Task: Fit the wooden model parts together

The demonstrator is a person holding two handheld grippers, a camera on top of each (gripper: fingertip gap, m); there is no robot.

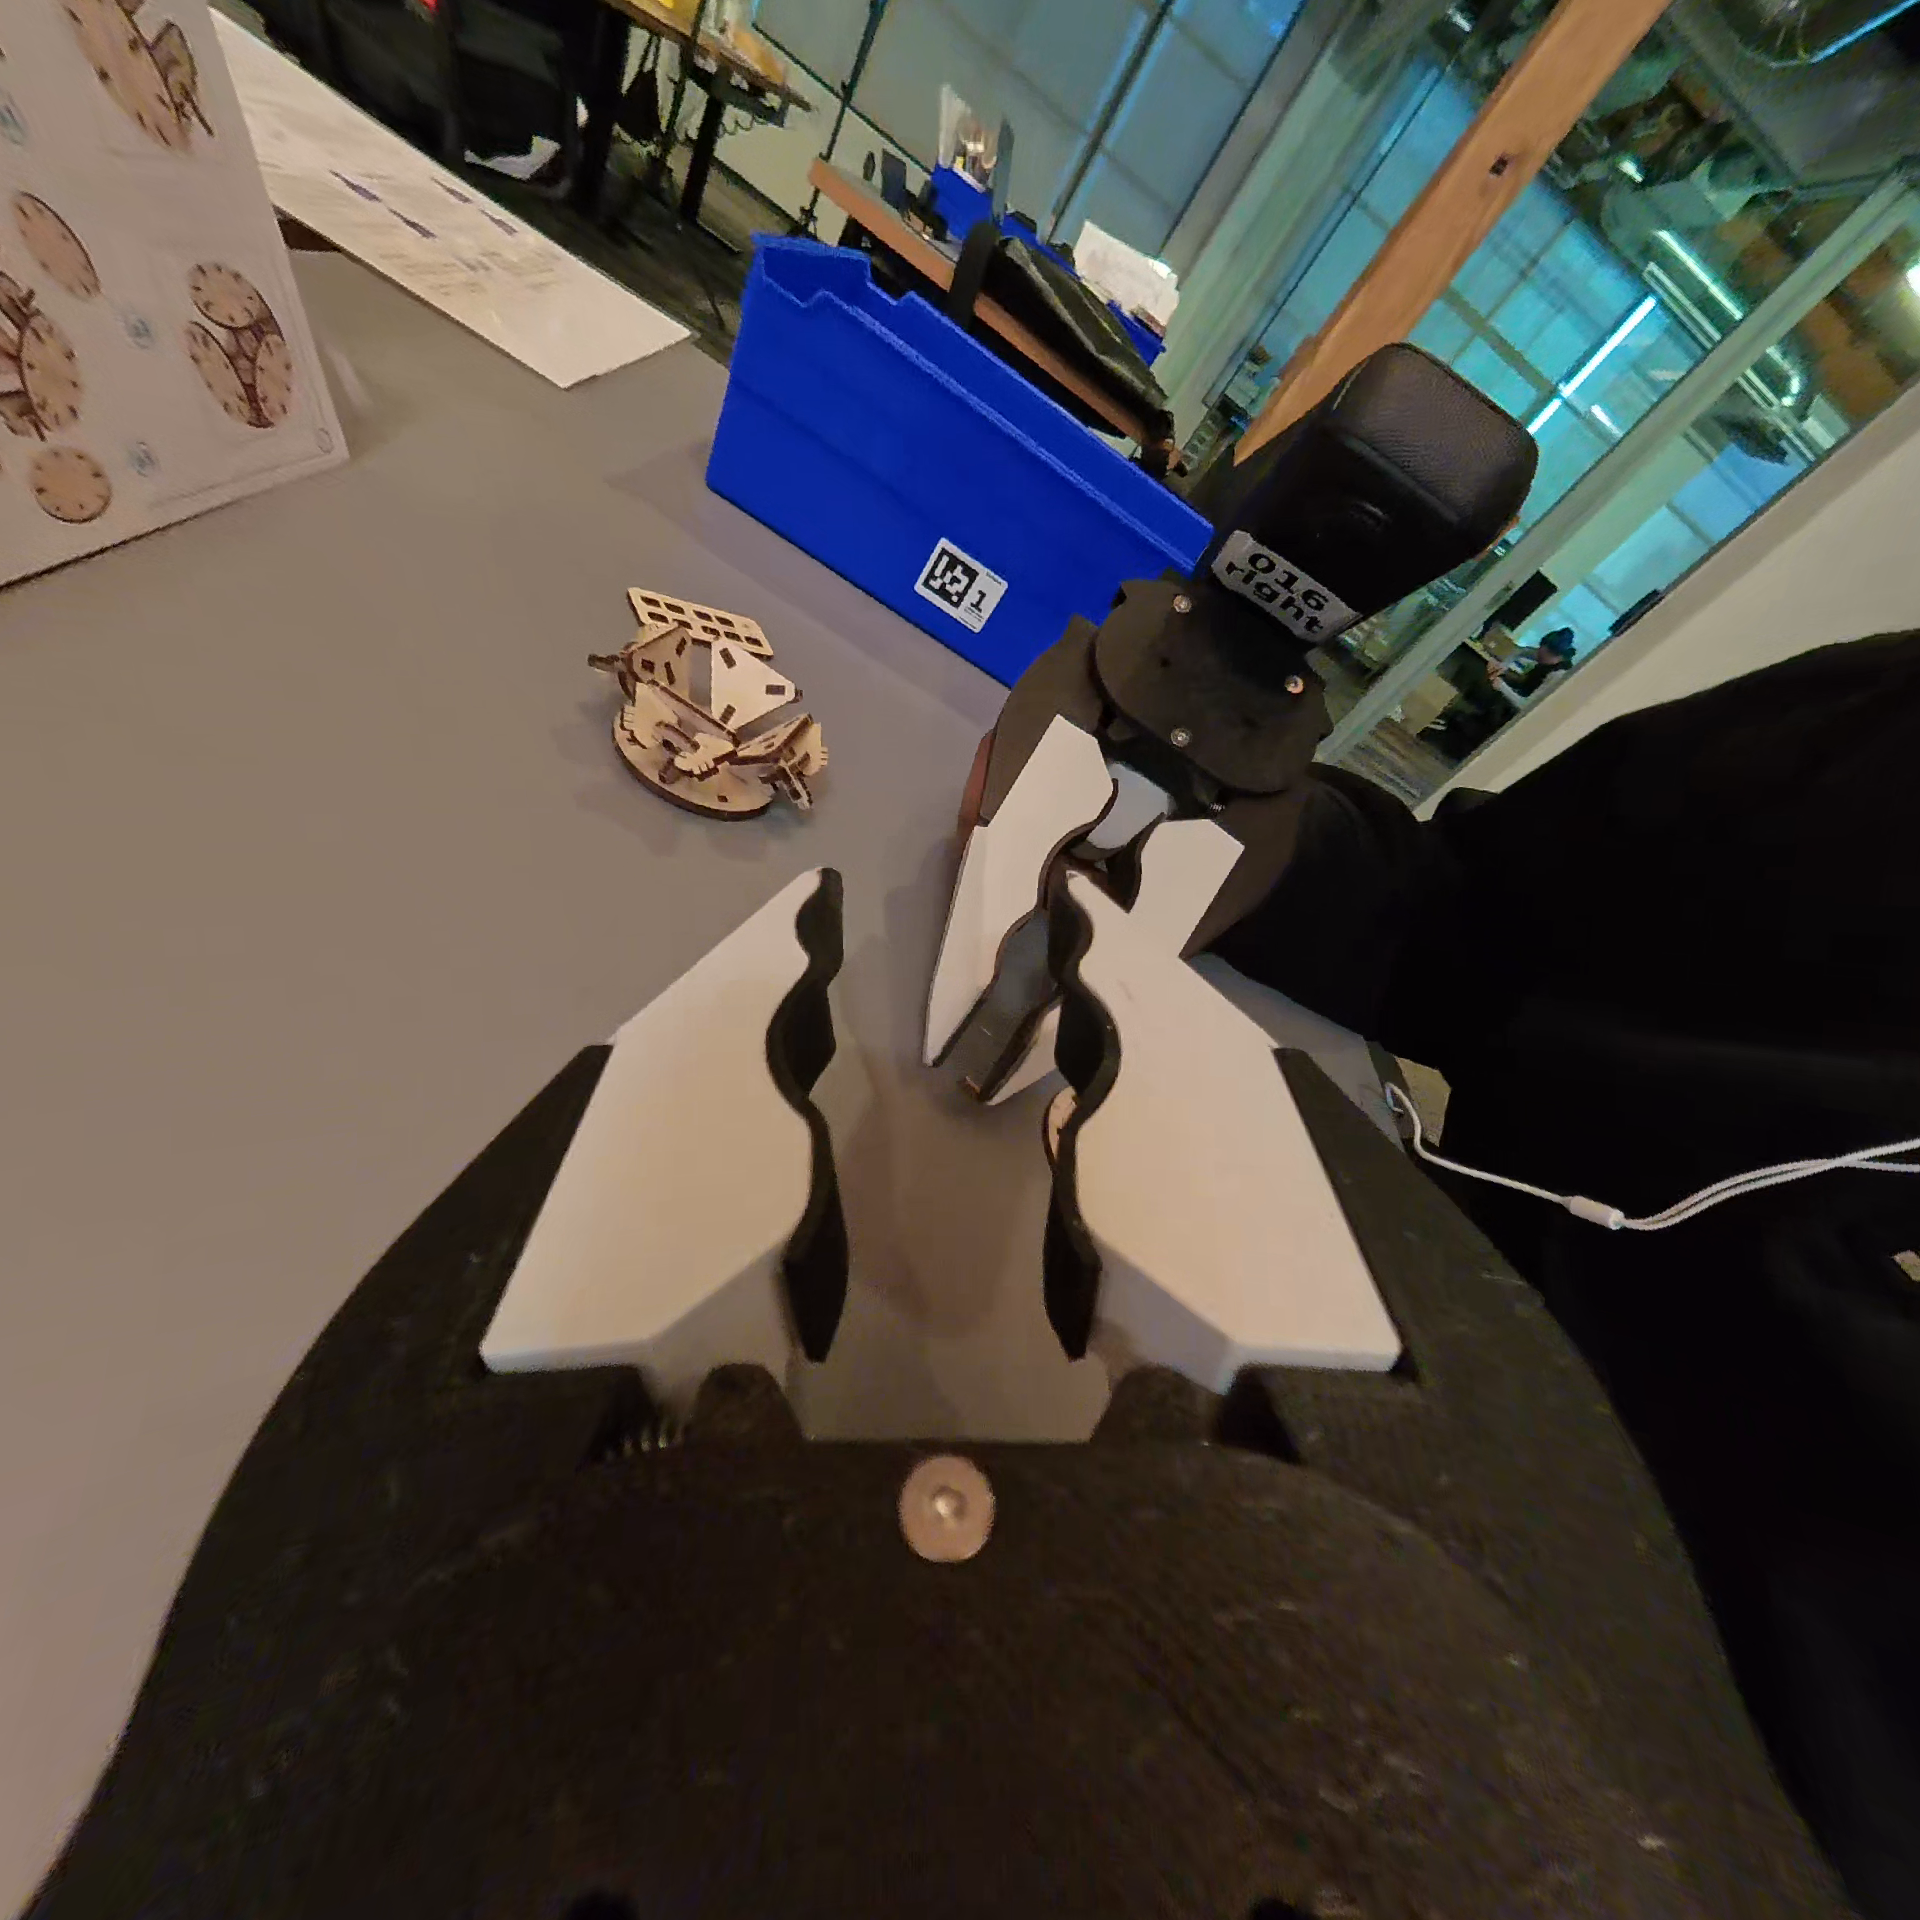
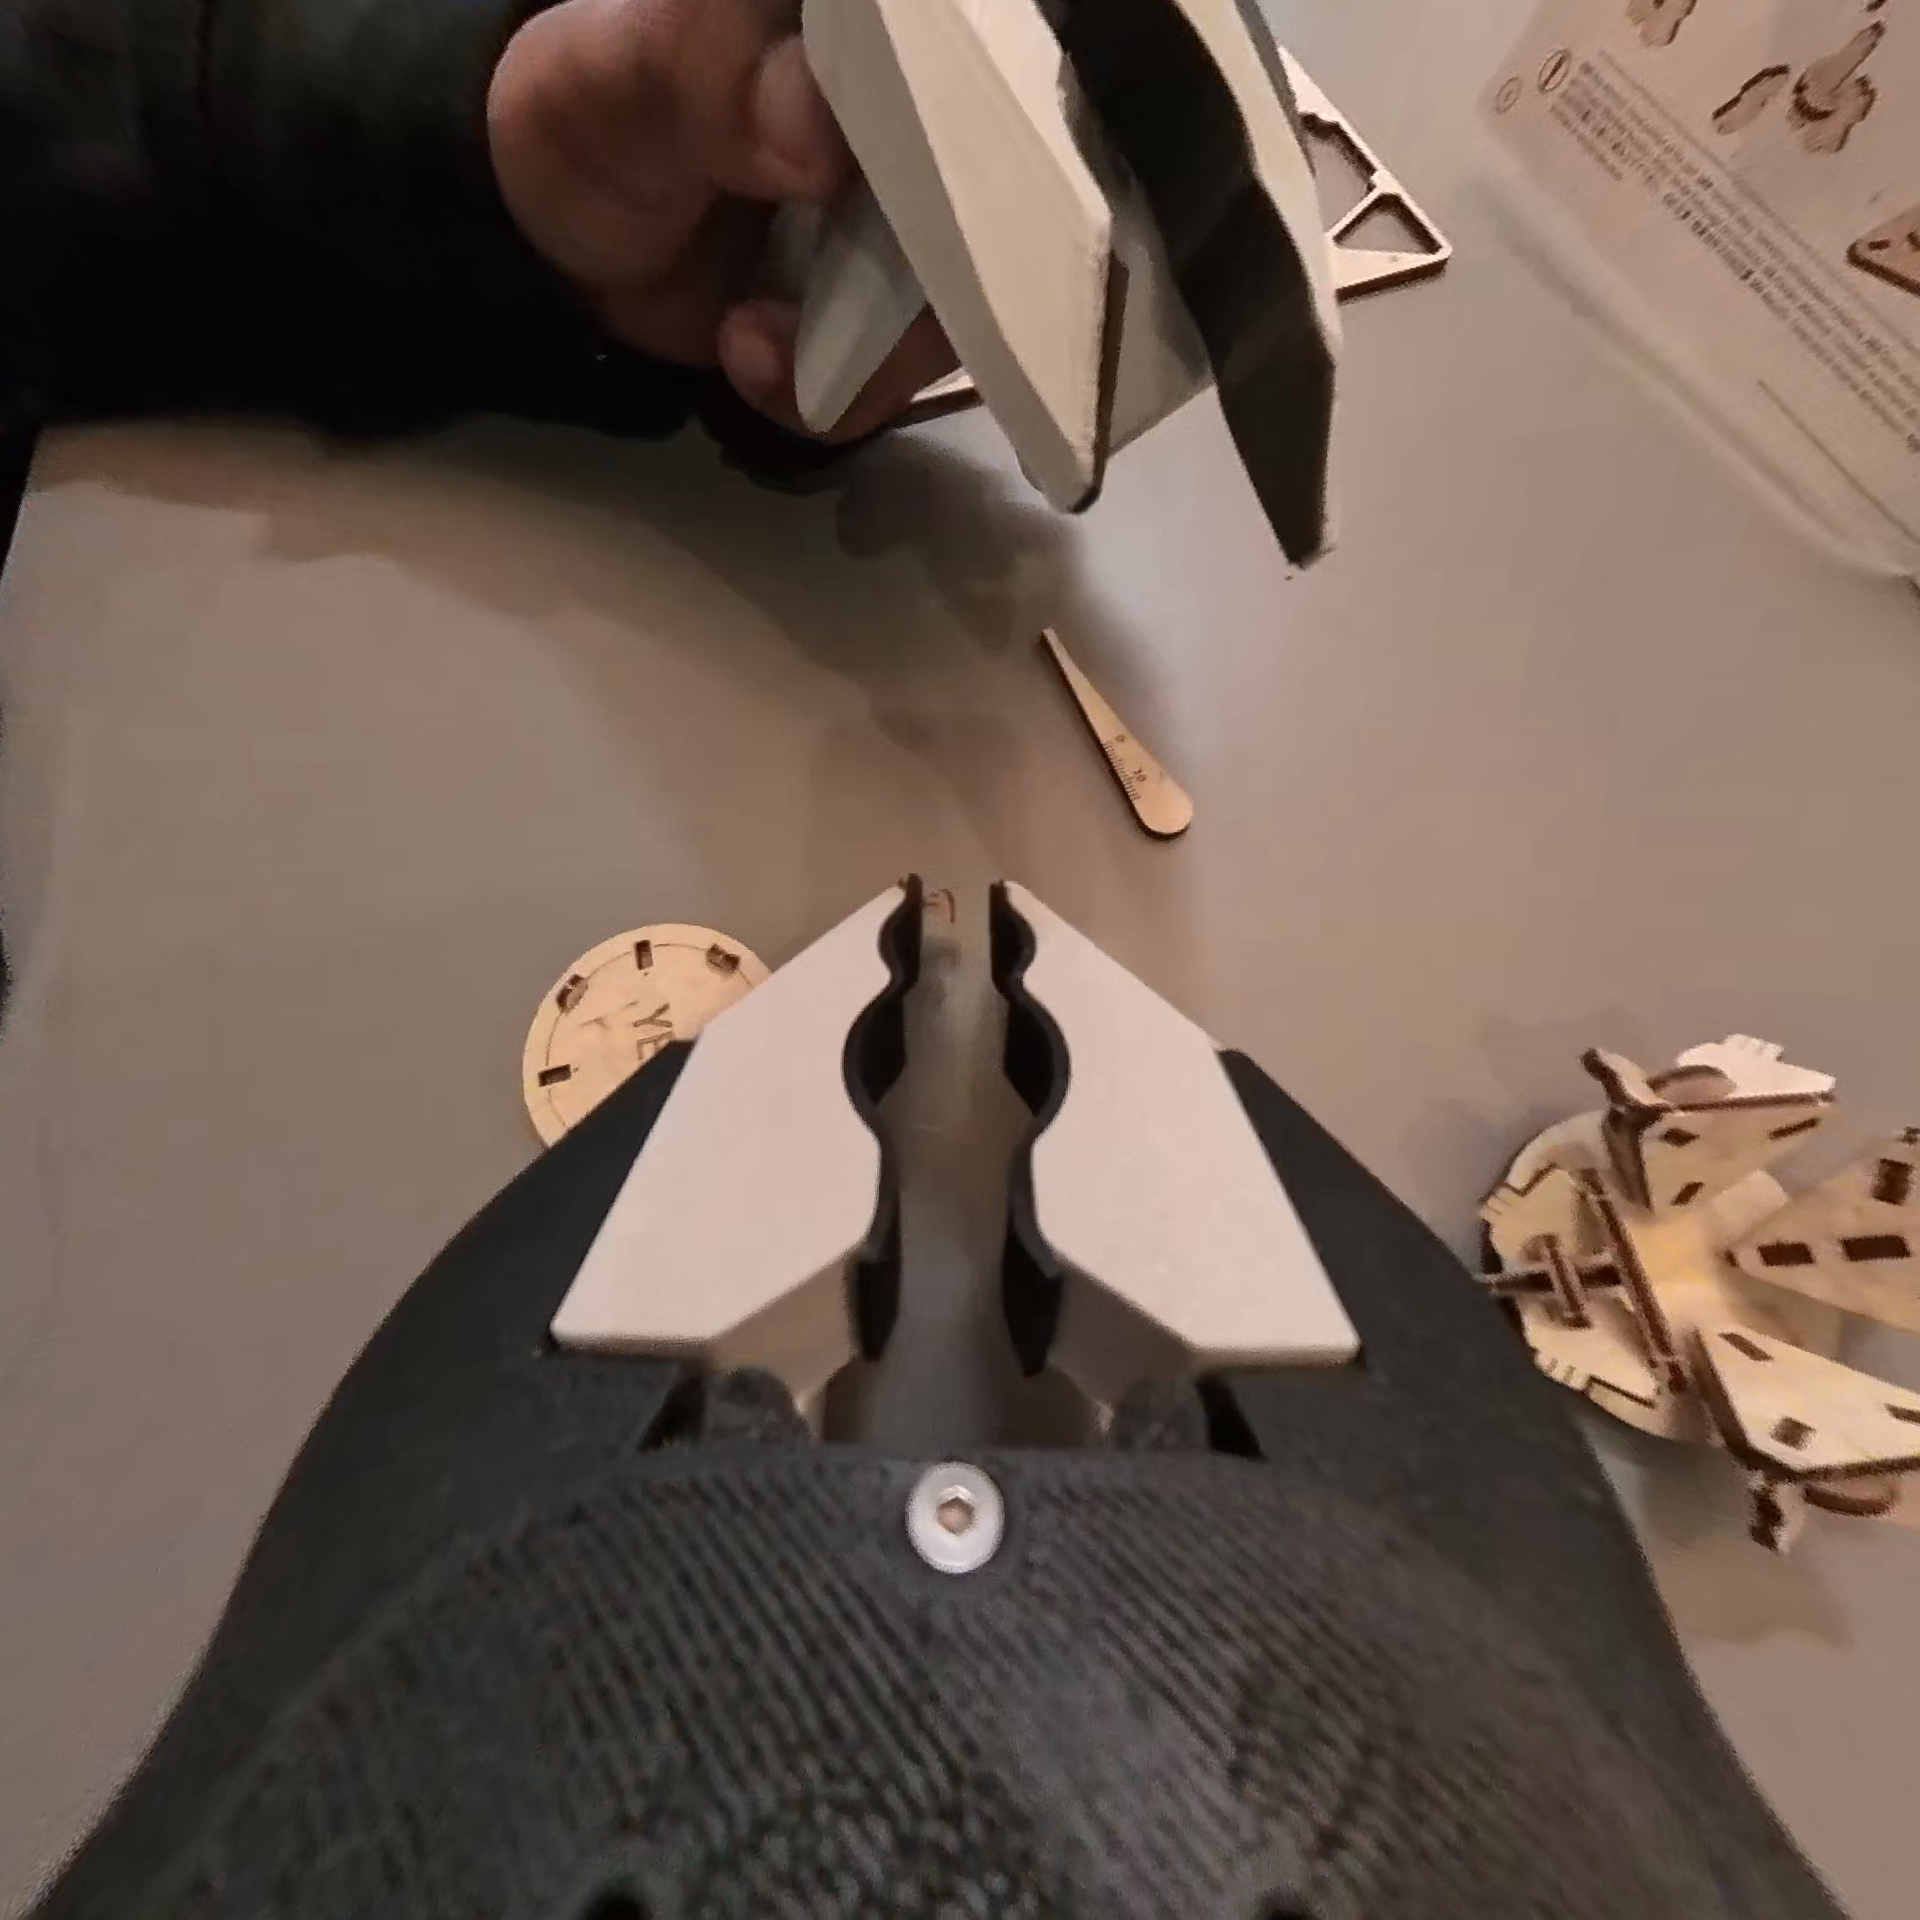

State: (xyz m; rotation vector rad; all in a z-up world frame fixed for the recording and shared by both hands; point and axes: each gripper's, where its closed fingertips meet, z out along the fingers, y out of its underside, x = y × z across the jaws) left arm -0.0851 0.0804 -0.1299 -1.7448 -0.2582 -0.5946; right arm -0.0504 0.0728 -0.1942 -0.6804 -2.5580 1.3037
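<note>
Model (image 2: 1704, 1278) sits on the table right of the right gripper (image 2: 951, 894), ahead and left of the left gripper (image 1: 945, 894), whose fingers gape wide on air. Disc (image 2: 623, 1018) lies just left of the right fingers, stick (image 2: 1117, 748) ahead. These fingers stand slightly apart, a tiny wooden piece (image 2: 938, 912) between the tips, unclamped.

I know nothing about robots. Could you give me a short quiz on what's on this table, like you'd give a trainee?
1. True or false: the assembled wooden model sits inside the blue bin.
2. What lies on the grey table ahead of the right claw? A) a wooden stick with a scale B) a spoon C) a pencil
3. Fill in: the flat wooden piece left of the right claw is shaped like a ____.

Key: 1 false; 2 A; 3 disc.
</note>
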